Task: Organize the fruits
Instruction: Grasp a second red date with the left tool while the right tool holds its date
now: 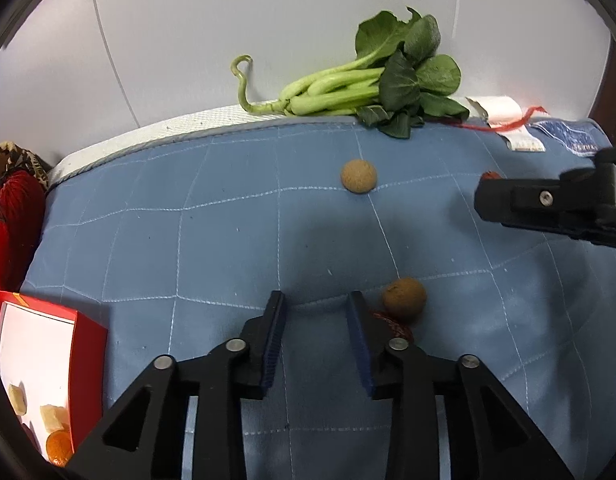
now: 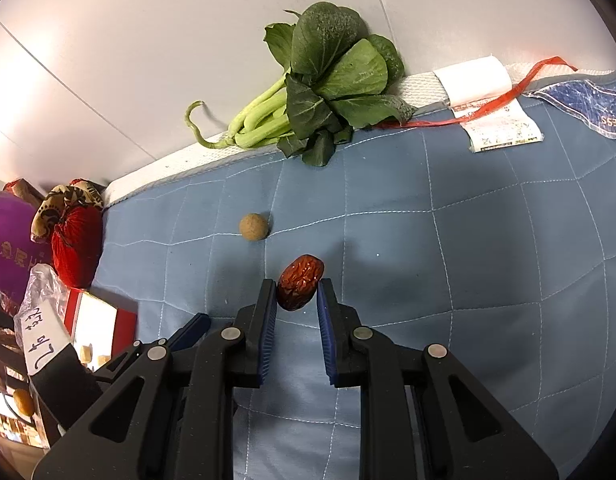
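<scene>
Fruits lie scattered on a blue quilted mattress. A wrinkled, glossy dark-red date sits between the fingertips of the right gripper; the jaws stand close on either side of it, the left finger touching, though I cannot tell whether the other one presses it. Ahead and to the left of that gripper rests a small round tan longan. The left gripper is spread with nothing between its fingers; a darker brown longan lies just to its right, with something red peeking from behind the right finger. Far ahead, at the mattress edge by the wall, lies a bunch of leafy greens, beside a paper tag and red netting. Off to the left gripper's left stands a red box holding pale chunks and an orange piece, with a red cloth bundle behind it.
</scene>
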`<action>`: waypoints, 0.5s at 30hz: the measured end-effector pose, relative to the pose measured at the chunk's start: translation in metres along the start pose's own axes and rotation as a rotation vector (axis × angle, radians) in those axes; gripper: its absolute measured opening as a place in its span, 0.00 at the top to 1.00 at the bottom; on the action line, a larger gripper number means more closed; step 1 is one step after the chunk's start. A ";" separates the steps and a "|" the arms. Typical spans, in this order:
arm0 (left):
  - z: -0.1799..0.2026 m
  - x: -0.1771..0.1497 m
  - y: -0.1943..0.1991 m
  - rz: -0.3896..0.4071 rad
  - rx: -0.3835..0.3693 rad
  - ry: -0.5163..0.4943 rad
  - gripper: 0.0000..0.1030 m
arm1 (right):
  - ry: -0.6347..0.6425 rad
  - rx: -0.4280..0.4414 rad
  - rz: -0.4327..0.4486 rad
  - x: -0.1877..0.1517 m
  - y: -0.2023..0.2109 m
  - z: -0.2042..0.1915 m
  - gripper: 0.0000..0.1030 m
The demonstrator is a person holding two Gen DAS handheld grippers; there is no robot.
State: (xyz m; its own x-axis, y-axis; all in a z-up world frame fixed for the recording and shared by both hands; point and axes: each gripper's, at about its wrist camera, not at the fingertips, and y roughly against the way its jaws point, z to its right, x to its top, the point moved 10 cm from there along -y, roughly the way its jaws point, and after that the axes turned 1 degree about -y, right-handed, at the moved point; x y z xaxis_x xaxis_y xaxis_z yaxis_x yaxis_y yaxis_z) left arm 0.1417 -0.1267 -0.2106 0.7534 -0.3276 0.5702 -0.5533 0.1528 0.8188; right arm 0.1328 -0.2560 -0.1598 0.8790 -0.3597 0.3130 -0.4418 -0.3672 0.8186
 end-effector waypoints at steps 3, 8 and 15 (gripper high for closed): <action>0.000 0.001 -0.003 0.011 -0.006 0.009 0.61 | 0.002 -0.002 0.000 -0.001 0.000 0.001 0.82; 0.004 0.002 -0.003 0.022 -0.026 0.000 0.58 | -0.017 -0.010 0.008 0.001 0.004 0.010 0.82; 0.010 -0.002 0.008 0.022 -0.091 -0.050 0.61 | -0.020 -0.007 0.010 0.002 0.006 0.012 0.82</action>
State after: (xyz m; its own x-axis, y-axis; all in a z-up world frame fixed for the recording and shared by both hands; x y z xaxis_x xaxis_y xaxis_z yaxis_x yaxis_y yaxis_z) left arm 0.1320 -0.1341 -0.2056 0.7215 -0.3687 0.5861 -0.5335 0.2434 0.8100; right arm 0.1298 -0.2690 -0.1601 0.8709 -0.3802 0.3114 -0.4488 -0.3572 0.8191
